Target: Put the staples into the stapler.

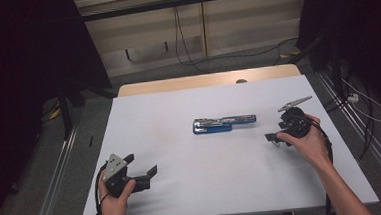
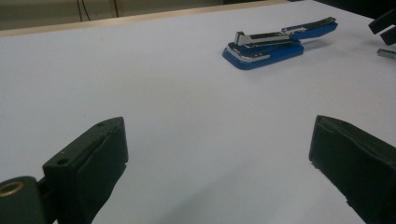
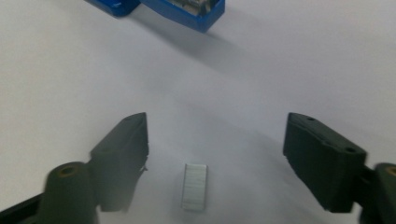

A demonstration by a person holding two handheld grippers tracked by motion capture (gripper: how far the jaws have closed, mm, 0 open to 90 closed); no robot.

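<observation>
Staples (image 3: 194,192) lie untouched between spread right jaws; left jaws spread too.

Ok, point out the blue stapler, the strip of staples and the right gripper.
blue stapler (image 1: 212,127): high view, on its blue base.
strip of staples (image 3: 194,186): right gripper view, middle of the silver strip.
right gripper (image 3: 215,154): right gripper view, midway between its open fingertips.

Both grippers low, jaws apart.
Left gripper (image 1: 143,166) sits at near-left, hand (image 1: 115,200) wrapped under it, nothing gripped. Right gripper (image 1: 275,138) angled down, right hand (image 1: 308,143) behind, pads clear of contact.
</observation>
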